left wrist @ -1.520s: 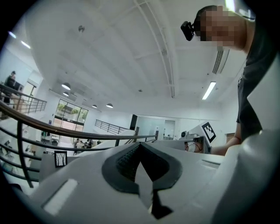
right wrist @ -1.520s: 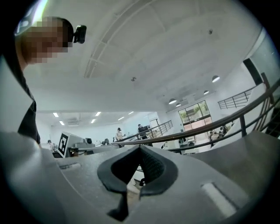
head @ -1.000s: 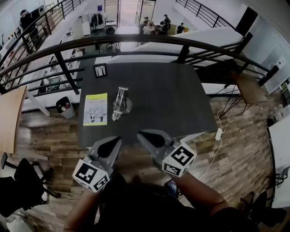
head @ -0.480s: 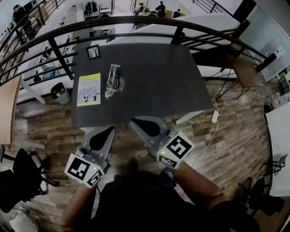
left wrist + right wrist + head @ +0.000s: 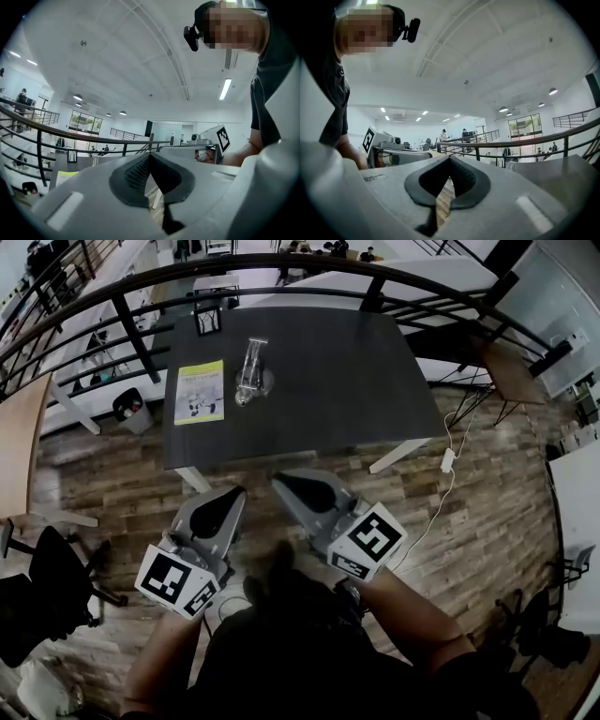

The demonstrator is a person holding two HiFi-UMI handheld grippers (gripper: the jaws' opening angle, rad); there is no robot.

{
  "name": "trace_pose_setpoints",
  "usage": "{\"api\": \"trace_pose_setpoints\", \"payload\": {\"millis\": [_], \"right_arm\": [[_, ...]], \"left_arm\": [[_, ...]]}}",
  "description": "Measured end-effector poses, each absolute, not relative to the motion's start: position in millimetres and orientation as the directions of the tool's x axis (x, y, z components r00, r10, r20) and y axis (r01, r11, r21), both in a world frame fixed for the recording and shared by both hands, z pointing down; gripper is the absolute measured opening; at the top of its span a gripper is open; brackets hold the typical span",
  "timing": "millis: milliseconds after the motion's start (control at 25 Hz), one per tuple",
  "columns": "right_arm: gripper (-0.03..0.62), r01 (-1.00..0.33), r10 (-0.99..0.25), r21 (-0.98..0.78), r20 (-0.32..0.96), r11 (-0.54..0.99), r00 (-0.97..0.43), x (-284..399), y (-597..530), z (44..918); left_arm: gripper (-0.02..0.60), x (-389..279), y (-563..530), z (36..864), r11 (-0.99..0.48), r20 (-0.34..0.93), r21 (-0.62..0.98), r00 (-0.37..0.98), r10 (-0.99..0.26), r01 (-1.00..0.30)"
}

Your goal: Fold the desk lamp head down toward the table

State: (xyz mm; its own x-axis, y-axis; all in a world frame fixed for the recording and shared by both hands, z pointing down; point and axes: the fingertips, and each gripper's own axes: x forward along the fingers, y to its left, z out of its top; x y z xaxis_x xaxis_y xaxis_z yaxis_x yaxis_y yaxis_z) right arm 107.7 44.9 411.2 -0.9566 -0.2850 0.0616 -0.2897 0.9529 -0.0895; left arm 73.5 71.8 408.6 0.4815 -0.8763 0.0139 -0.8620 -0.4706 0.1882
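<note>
The desk lamp (image 5: 250, 373) is a small silvery thing on a round base, on the left part of the dark table (image 5: 328, 381), far ahead of both grippers. Its shape is too small to make out. My left gripper (image 5: 231, 495) and right gripper (image 5: 287, 483) hang side by side over the wooden floor, short of the table's near edge. Both point level toward the table. In the left gripper view the left gripper (image 5: 149, 157) is shut with nothing in it. In the right gripper view the right gripper (image 5: 450, 159) is likewise shut and holds nothing.
A yellow-green leaflet (image 5: 200, 392) lies left of the lamp, and a small black frame (image 5: 208, 317) stands at the table's far left corner. A black railing (image 5: 131, 329) runs behind the table. A white cable with adapter (image 5: 448, 461) lies on the floor at right, a black chair (image 5: 47, 592) at left.
Both grippers have drawn back from the table's near edge together. The table and lamp now sit higher and farther off in the head view. Both stay shut.
</note>
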Motion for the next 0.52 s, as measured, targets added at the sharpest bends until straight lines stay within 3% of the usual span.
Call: {"api": "trace_pose_setpoints", "payload": {"millis": [520], "right_arm": [[0.002, -0.336, -0.332, -0.044, 0.077, 0.941, -0.94, 137.5, 90.7, 400.9]], "left_arm": [[0.002, 94.8, 120.8, 403.2, -0.516, 0.001, 0.184, 0.525, -0.851, -0.837]]}}
